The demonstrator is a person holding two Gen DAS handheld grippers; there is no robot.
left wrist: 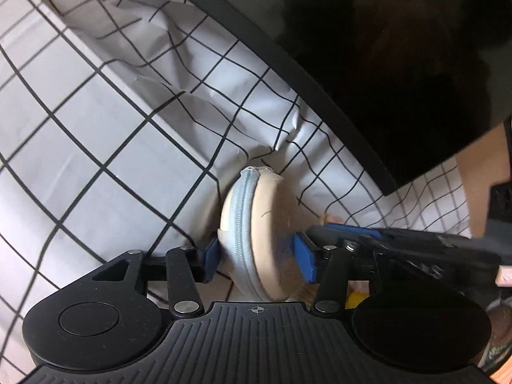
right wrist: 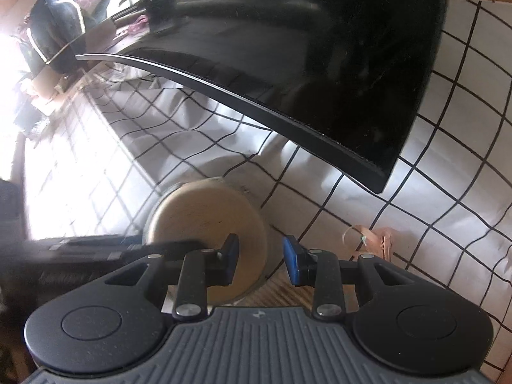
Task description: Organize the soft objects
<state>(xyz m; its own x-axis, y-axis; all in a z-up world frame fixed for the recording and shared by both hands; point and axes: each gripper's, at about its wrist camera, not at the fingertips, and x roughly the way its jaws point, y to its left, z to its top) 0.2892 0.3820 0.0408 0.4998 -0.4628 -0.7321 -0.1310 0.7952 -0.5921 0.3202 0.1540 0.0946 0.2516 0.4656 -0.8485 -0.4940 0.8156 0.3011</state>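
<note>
A round beige pouch [left wrist: 272,224] with a pale blue zipper stands on edge against the gridded white cloth [left wrist: 96,134]. My left gripper [left wrist: 256,254] straddles it, its blue pads wide on either side, loose rather than squeezing. In the right wrist view the same pouch [right wrist: 204,214] shows its flat face, partly behind my right gripper's left finger [right wrist: 232,252]. My right gripper [right wrist: 260,254] hangs open beside the pouch with nothing between its pads. The left tool appears there as a dark blur [right wrist: 96,248].
A large black glossy screen [left wrist: 384,64] [right wrist: 304,48] leans over the cloth [right wrist: 448,166] just behind the pouch. A pinkish ribbon-like item [right wrist: 377,240] lies to the right. Bare wooden tabletop [right wrist: 281,291] shows under the right gripper. Something small and yellow [left wrist: 355,299] peeks out low.
</note>
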